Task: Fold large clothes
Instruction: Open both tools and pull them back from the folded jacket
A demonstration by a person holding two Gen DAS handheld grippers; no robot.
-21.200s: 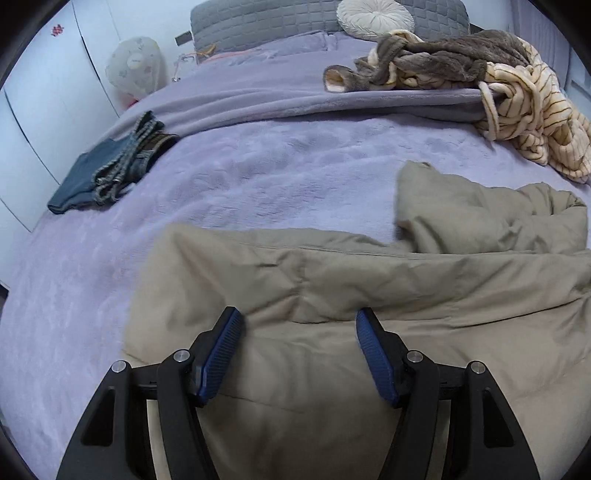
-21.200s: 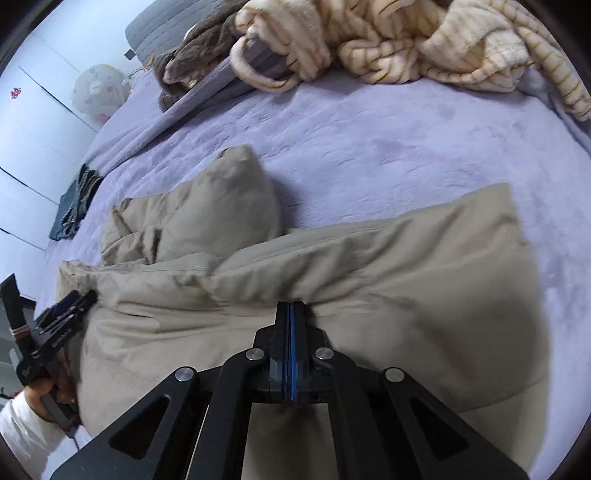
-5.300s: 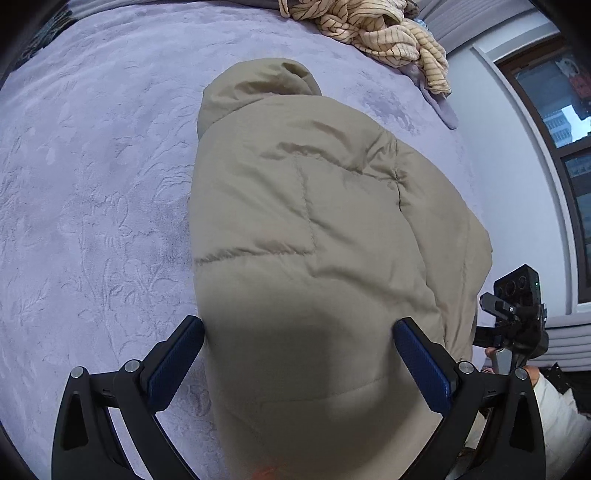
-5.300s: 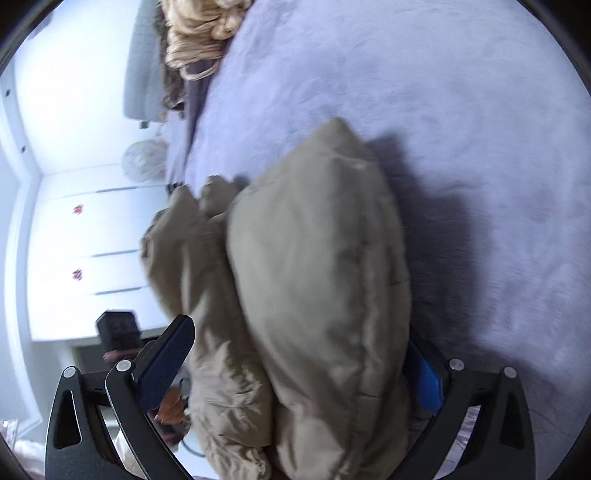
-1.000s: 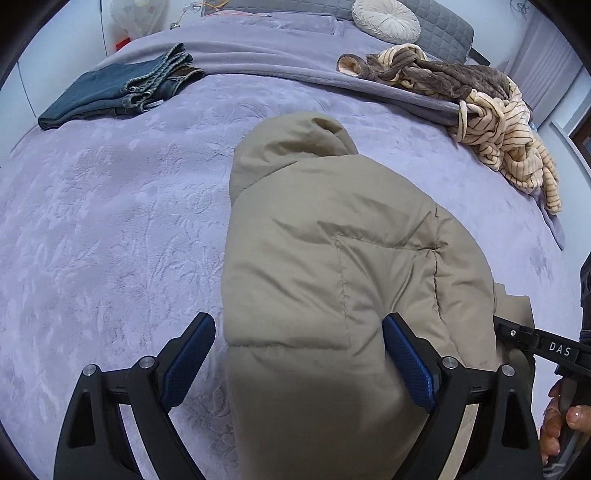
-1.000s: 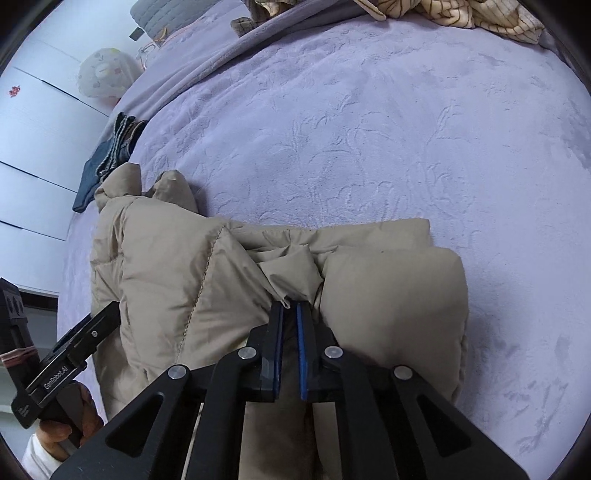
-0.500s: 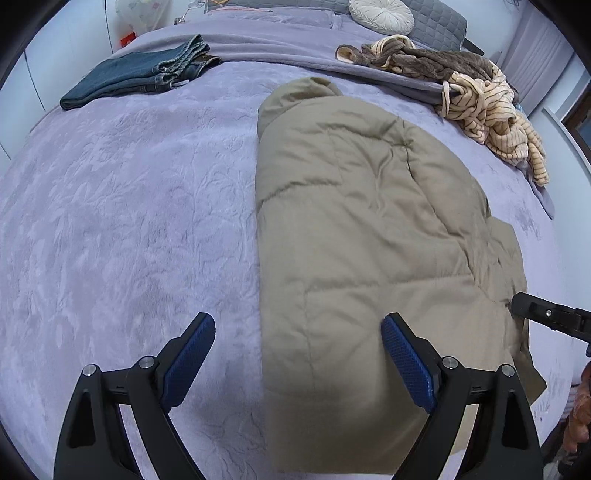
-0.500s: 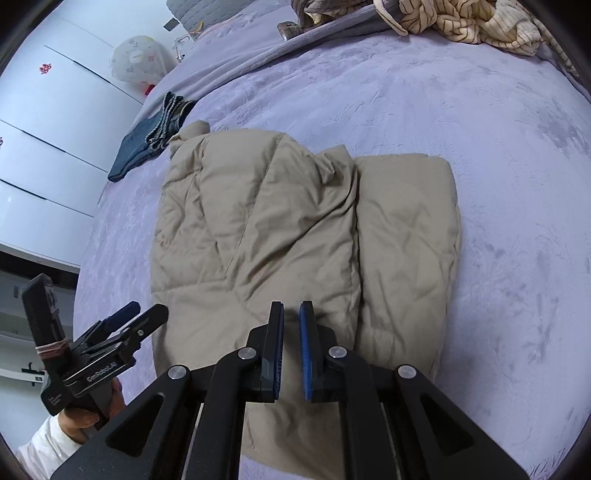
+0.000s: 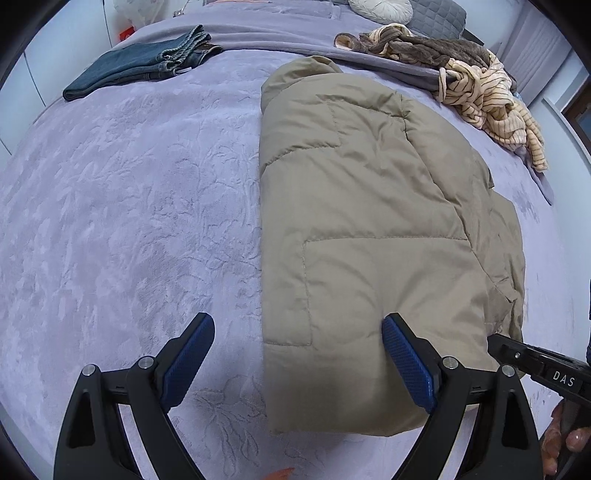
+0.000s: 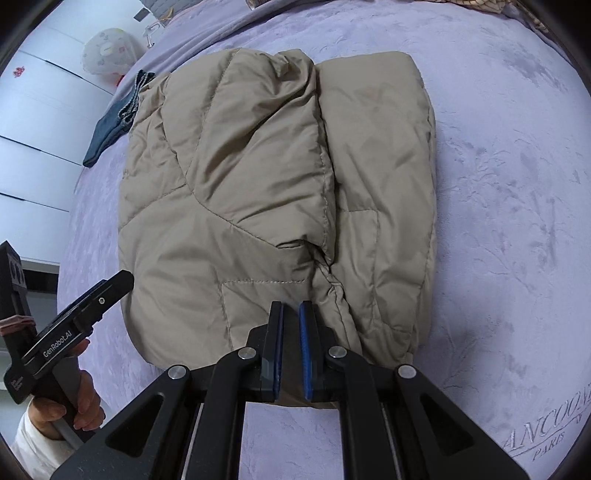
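A tan puffer jacket [image 9: 369, 206] lies folded into a long bundle on the lilac bedspread [image 9: 129, 203], hood end away from me. My left gripper [image 9: 297, 321] hovers over its near left corner. Its jaws are opening, and the jacket lies below their gap without the pads touching it. In the right wrist view the jacket [image 10: 258, 184] shows a sleeve fold on top. My right gripper [image 10: 290, 306] hangs over its near edge, shut, with nothing in the slit between its pads. The left gripper's body [image 10: 74, 325] shows at the jacket's left side.
Folded jeans [image 9: 140, 62] lie at the far left of the bed. A brown garment [image 9: 424, 44] and a striped cream one [image 9: 487, 92] are heaped at the far right, near a round cushion [image 9: 380, 5]. White cupboards [image 10: 37, 122] stand beyond the bed's left edge.
Both grippers have drawn back from the jacket, which now lies flatter and farther off. The right gripper has let go of the fabric it pinched. The left jaws stand wider.
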